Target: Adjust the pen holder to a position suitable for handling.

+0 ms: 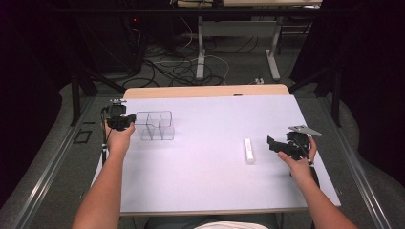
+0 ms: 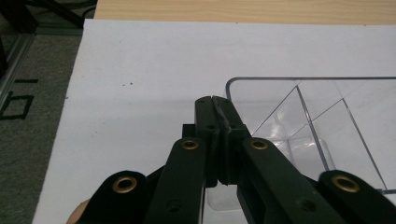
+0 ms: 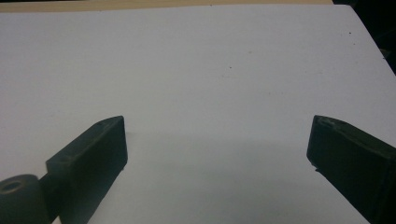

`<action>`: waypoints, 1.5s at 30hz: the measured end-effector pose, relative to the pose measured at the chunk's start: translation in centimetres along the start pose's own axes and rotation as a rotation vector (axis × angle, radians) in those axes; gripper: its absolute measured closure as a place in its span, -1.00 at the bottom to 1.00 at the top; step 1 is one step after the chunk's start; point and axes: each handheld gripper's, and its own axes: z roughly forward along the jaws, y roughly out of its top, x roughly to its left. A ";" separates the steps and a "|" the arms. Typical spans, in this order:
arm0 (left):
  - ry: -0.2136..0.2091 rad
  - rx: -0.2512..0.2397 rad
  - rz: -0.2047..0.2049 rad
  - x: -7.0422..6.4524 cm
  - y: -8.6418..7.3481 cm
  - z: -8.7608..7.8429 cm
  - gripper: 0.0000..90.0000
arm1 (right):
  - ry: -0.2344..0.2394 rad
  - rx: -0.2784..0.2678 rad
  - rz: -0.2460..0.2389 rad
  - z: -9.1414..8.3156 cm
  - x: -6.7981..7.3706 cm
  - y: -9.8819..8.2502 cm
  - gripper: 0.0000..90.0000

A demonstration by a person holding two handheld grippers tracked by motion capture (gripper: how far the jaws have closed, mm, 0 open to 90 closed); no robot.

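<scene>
Half of the clear organiser (image 2: 327,135) was cut off; your left gripper (image 2: 215,100) clamped its wall, your right gripper (image 3: 217,140) gaped empty.

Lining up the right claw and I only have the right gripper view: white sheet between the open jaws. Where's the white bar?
Observer: In the high view the white bar lies flat on the white sheet, just off the tips of the right claw and not touching them, on the side toward the other hand.
Operator: What's the left claw doing?
Observer: The left claw is shut at the left wall of the clear divided box and looks pinched on that wall.
Operator: Anything in the box?
Observer: Its compartments look empty.
</scene>
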 end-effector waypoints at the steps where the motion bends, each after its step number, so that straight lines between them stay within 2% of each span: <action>1: -0.004 0.001 -0.006 -0.2 0.0 0.0 1.00 | 0.003 0.004 -0.001 0.0 0.0 0.0 -0.90; 14: -0.043 -0.014 -0.031 -3.4 -0.6 0.2 1.00 | 0.005 0.011 -0.006 0.1 0.0 -0.1 -0.90; 22: -0.068 -0.018 -0.033 -5.0 -0.8 0.4 1.00 | 0.003 0.012 -0.004 0.1 0.0 -0.1 -0.90; 37: -0.137 -0.024 -0.014 -8.3 -1.0 1.0 1.00 | 0.001 0.016 -0.012 0.2 -0.1 -0.2 -0.89; 42: -0.165 -0.009 -0.006 -9.4 -0.9 1.1 1.00 | 0.003 0.018 -0.004 0.2 0.0 -0.2 -0.89; 45: -0.168 -0.022 -0.007 -10.1 -1.0 1.3 1.00 | 0.005 0.018 -0.004 0.2 0.0 -0.2 -0.89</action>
